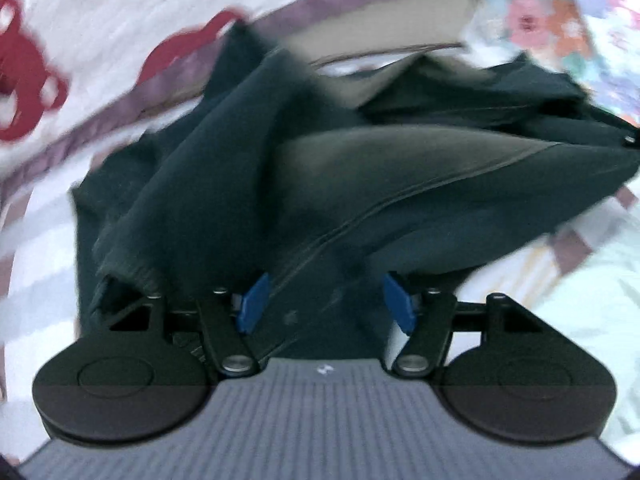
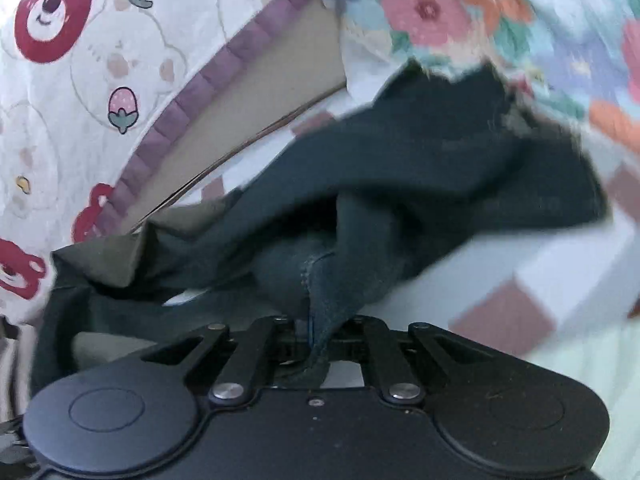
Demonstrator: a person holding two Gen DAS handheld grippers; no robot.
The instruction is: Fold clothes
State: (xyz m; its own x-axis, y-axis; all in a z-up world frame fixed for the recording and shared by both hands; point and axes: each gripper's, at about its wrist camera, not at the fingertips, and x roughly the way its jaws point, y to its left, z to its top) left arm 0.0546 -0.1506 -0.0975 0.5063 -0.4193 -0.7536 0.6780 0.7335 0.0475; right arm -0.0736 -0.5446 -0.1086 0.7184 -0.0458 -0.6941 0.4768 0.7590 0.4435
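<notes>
1. Here, the right gripper [image 2: 318,344] is pinching almost fully shut on a seamed fold of the dark garment [image 2: 420,184], and a tuft of that cloth is poking back between its jaws toward the camera.
2. From that pinch, the garment is running away and up to the right in the right wrist view, bunched and twisted, not yet flat.
3. The left gripper [image 1: 326,304] is standing about half open, its blue pads [image 1: 253,302] apart on either side of a long seam of the same garment [image 1: 400,184]; the cloth is lying between them, but the pads are not visibly pressing it.
4. In the left wrist view, the garment's long axis is running from the jaws away and to the right, with a ribbed cuff just left of the jaws.
5. Judging from this, only the right hand is gripping, so the left needs to close before any fold.
6. Beneath, a checked sheet [image 2: 516,312] is showing, with a bear-print quilt [image 2: 100,80] and a floral blanket [image 2: 460,12] beyond. Both views are blurred.
</notes>
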